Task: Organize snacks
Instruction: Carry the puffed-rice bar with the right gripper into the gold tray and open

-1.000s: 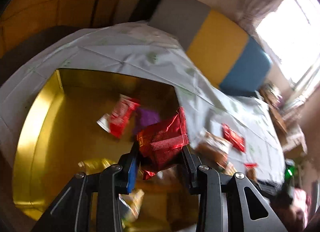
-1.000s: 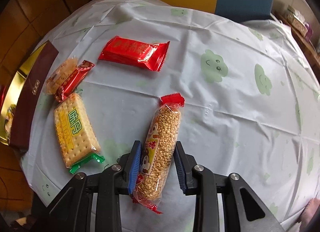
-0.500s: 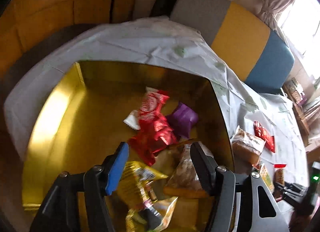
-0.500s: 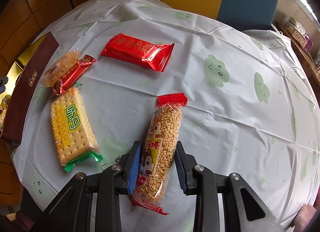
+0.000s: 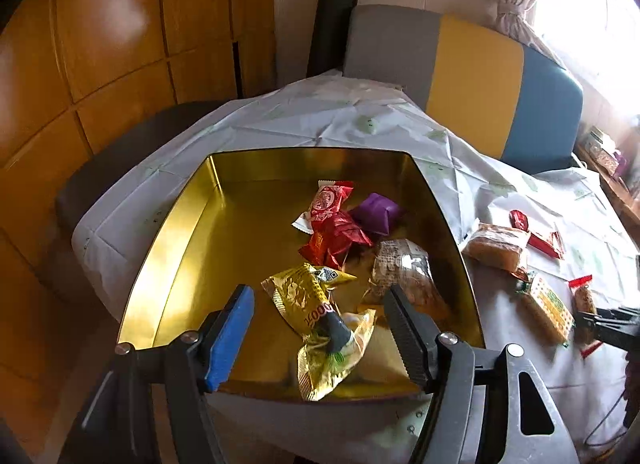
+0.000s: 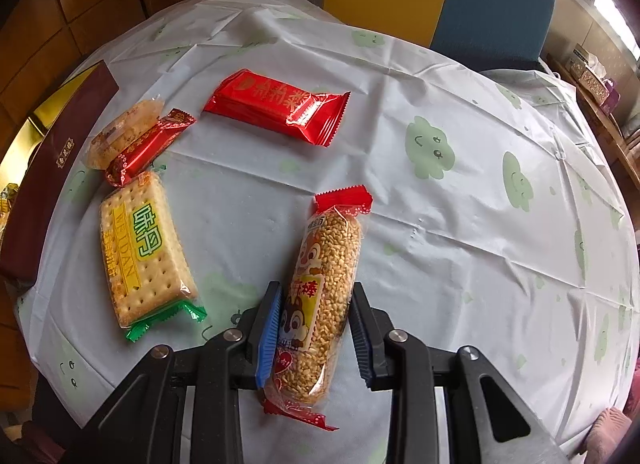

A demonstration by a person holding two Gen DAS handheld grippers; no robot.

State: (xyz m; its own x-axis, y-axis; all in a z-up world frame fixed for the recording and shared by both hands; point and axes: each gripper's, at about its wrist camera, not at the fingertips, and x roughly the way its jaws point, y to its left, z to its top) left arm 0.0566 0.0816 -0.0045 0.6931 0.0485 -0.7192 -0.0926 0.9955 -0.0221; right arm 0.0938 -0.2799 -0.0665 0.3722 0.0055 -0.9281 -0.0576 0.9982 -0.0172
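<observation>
Left wrist view: the left tool [image 5: 320,328] hangs over the near edge of the gold tin [image 5: 172,248] with its jaws spread wide and nothing between them. Inside the tin, from centre frame to lower centre, lie a red wrapper [image 5: 334,238], a purple packet [image 5: 378,213], a clear-wrapped cake [image 5: 404,272] and a gold foil pack [image 5: 310,298]. More snacks sit on the bench [image 5: 500,192] at the right of the frame.

Right wrist view: the right tool [image 6: 314,324] has its jaws closed against the sides of the puffed-rice bar [image 6: 326,284], low centre. The bar's long axis runs straight away from the tool, up the frame. The tin shows only at the far left edge, so I'd judge the carry goes leftward, past the cracker pack [image 6: 142,244]. The red packet [image 6: 276,106] waits upper centre.
</observation>
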